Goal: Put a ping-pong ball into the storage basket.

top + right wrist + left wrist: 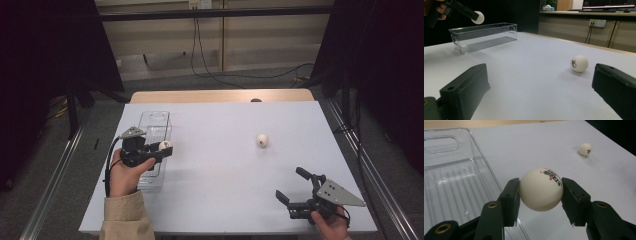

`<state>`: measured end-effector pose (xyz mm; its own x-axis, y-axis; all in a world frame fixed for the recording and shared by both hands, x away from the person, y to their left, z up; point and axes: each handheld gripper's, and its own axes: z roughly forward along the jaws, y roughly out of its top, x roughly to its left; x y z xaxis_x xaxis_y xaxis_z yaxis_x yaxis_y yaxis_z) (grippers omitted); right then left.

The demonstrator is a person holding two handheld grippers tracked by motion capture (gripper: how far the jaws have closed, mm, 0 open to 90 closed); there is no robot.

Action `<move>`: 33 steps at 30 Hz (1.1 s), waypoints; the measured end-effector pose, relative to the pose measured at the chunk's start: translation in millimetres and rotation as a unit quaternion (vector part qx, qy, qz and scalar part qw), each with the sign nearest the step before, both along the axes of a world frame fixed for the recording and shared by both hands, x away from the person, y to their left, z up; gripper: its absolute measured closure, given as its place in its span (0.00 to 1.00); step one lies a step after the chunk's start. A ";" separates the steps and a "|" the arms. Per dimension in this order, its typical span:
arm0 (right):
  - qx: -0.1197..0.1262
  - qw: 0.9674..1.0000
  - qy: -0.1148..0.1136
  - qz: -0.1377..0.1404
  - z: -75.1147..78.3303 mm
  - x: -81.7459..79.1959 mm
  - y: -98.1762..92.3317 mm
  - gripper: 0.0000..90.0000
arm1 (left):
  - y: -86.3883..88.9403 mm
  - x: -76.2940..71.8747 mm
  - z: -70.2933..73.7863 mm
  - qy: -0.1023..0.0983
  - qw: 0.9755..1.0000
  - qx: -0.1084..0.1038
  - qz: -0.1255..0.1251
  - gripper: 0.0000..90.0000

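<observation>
- A white ball (541, 189) is clamped between the jaws of the left gripper (161, 149), held just above the right-hand rim of the clear bin (153, 131).
- The bin's floor is seen lying to the ball's left.
- The right gripper (291, 185) is held open and empty, nearer the loose ball (262, 140).

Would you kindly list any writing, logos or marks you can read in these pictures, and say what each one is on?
Nothing can be read as words.
Held ball, in the left hand-held gripper: dark print with small red stars, too blurred to read.
Ball on the table: a dark mark, too small to read.
Clear plastic bin: no lettering visible.
Wall socket: no legible label.
</observation>
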<state>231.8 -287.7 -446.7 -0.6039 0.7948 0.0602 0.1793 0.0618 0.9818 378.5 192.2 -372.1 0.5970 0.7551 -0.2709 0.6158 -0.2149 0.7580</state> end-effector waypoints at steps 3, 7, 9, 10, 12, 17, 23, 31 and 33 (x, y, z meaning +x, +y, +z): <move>-0.001 1.000 0.000 0.000 0.0 0.0 0.0 0.00 | 1.0 0.4 -0.7 -0.001 1.000 -0.001 0.002 0.57; 0.000 1.000 0.000 0.001 0.0 0.1 0.0 0.00 | 1.7 0.7 -1.3 0.000 1.000 0.003 0.004 0.57; 0.000 1.000 0.000 0.001 0.0 0.0 0.0 0.00 | 2.3 0.7 -1.4 -0.001 1.000 0.002 0.006 0.57; 0.000 1.000 -0.001 0.001 0.0 0.1 0.0 0.00 | 2.7 0.8 -1.5 -0.002 1.000 0.002 0.006 0.57; 0.000 1.000 0.000 0.001 0.0 0.0 0.1 0.00 | 3.6 0.6 -1.4 -0.001 1.000 0.003 0.009 0.57; 0.000 1.000 0.000 0.001 0.0 0.0 0.0 0.00 | 5.5 0.7 -1.5 -0.002 1.000 0.004 0.013 0.57; 0.001 1.000 0.000 0.001 0.1 -0.1 0.3 0.00 | 7.1 0.7 -1.6 -0.004 1.000 0.008 0.017 0.57; 0.001 1.000 0.000 0.002 0.1 -0.1 0.4 0.00 | 10.8 1.1 -2.8 -0.005 1.000 0.008 0.024 0.57; 0.000 1.000 0.000 0.003 -0.1 0.1 0.3 0.00 | 10.9 1.1 -3.1 -0.005 1.000 0.007 0.025 0.57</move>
<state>231.9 -287.4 -446.8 -0.6084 0.7914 0.0604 0.1784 0.0622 0.9820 379.6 203.1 -375.2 0.5610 0.7877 -0.2546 0.6183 -0.1941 0.7616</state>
